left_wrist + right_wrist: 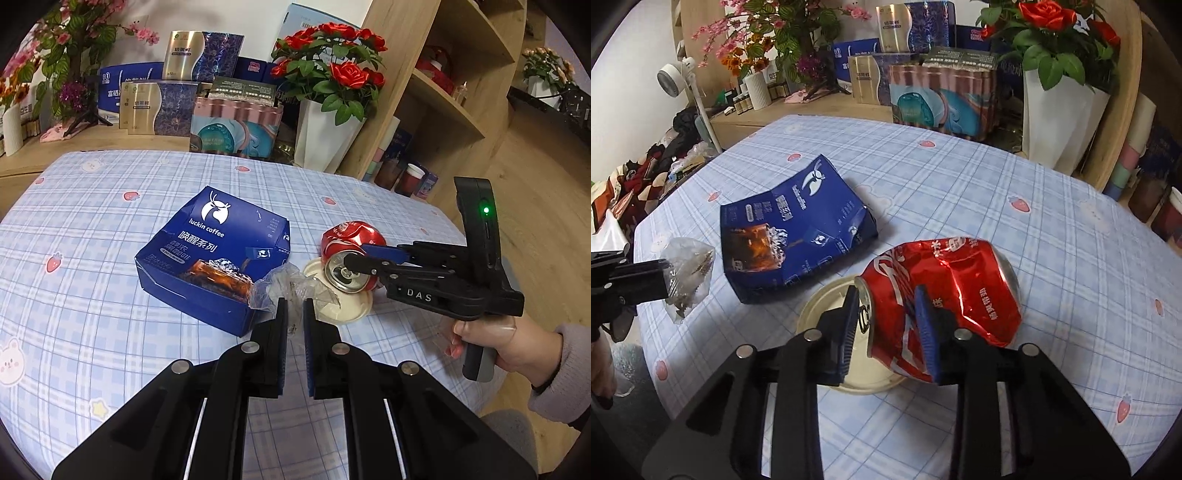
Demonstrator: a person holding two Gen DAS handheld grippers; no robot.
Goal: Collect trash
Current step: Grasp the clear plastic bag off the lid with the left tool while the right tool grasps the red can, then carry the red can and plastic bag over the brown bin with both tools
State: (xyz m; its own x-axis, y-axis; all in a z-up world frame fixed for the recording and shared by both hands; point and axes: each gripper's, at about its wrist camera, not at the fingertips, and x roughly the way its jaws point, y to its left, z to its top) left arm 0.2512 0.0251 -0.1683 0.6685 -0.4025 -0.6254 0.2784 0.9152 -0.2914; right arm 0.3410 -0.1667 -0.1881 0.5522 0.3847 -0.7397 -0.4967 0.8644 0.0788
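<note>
The right claw (886,325) is clamped on the crushed red can (945,291) near the worktop's (960,184) right edge, over a cream lid (827,314) — the dented, slick wall could slip. The left claw (294,317) pinches a clear wrapper (284,284) — flimsy, could tear free.

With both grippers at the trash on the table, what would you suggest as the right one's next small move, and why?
Probably lift the right gripper straight up: its jaws already pinch the crushed red can at its top end, and the can lies on the cream lid, which should stay behind.
</note>
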